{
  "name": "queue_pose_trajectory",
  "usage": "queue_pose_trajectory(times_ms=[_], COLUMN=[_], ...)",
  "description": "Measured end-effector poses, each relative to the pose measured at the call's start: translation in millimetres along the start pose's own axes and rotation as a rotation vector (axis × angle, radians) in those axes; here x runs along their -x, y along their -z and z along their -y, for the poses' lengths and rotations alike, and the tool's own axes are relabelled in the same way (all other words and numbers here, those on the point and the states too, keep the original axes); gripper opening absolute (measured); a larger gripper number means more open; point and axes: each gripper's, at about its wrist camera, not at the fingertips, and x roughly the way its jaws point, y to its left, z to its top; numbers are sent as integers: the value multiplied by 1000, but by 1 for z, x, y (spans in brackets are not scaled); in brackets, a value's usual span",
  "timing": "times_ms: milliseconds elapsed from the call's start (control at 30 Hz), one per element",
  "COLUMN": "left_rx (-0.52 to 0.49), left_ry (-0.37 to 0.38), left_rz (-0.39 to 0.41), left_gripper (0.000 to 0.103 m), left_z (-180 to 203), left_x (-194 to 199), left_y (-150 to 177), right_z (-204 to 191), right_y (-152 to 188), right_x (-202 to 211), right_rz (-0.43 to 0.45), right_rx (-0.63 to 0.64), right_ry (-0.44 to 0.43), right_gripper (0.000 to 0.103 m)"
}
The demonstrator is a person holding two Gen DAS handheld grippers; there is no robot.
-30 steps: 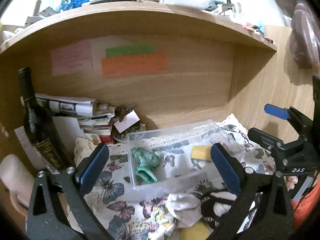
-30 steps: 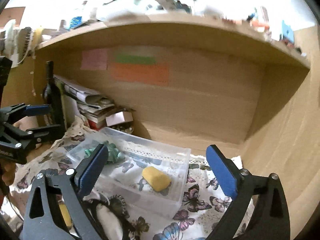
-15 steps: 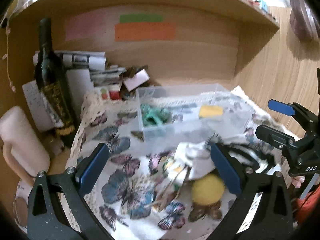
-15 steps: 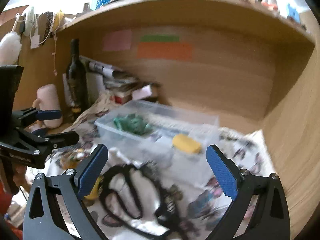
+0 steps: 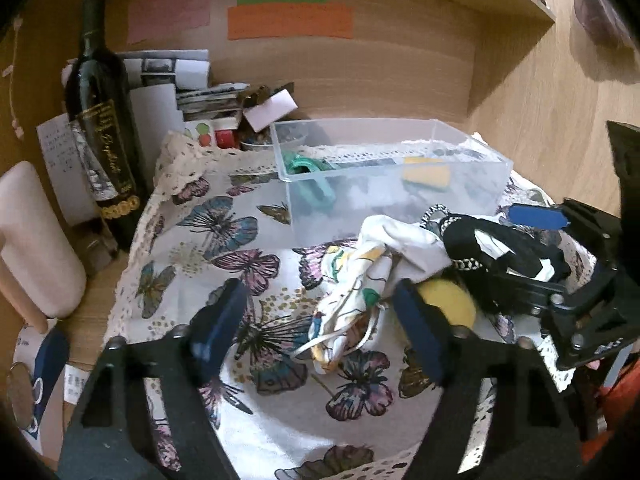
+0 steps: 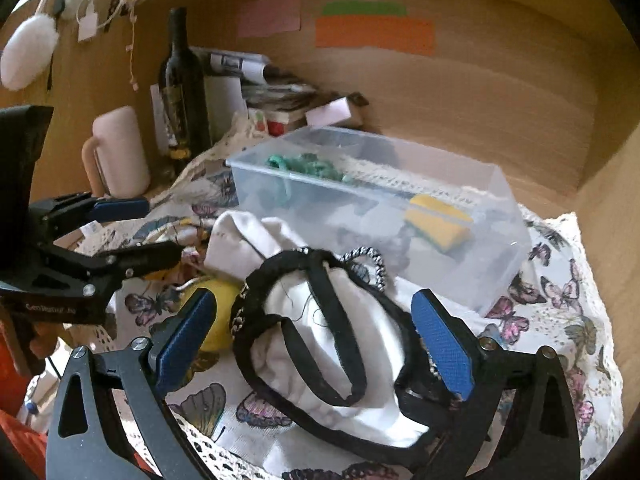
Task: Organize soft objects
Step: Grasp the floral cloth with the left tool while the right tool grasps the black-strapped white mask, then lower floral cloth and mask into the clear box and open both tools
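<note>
Right tool [image 6: 316,332]: open, empty, now lowered over black-trimmed white garment [image 6: 340,332] at desk front | left tool [image 5: 316,322]: open over printed cloth [image 5: 352,280] | clear bin [image 6: 400,200] behind: holds two items | pickup judged imminent.

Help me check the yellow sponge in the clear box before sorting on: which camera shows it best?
The right wrist view: the yellow sponge shows large through the clear box. The left wrist view shows the sponge smaller and hazier, farther off.
</note>
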Motion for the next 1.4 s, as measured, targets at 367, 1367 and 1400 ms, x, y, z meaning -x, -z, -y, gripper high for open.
queue_pose_trajectory(times_ms=[367,1367,1400], left_rx=[6,-67,-66], left_ry=[64,43,42], left_rz=[-29,120,128], left_gripper=[28,8,8], left_z=[-2,13,13], left_x=[-8,17,19], left_y=[3,-74,-78], right_z=[21,73,73], right_y=[6,-54,-62], right_x=[9,95,97], right_rz=[8,349,367], right_rx=[-90,-133,-127], right_ry=[-62,98,99], right_gripper=[31,16,16])
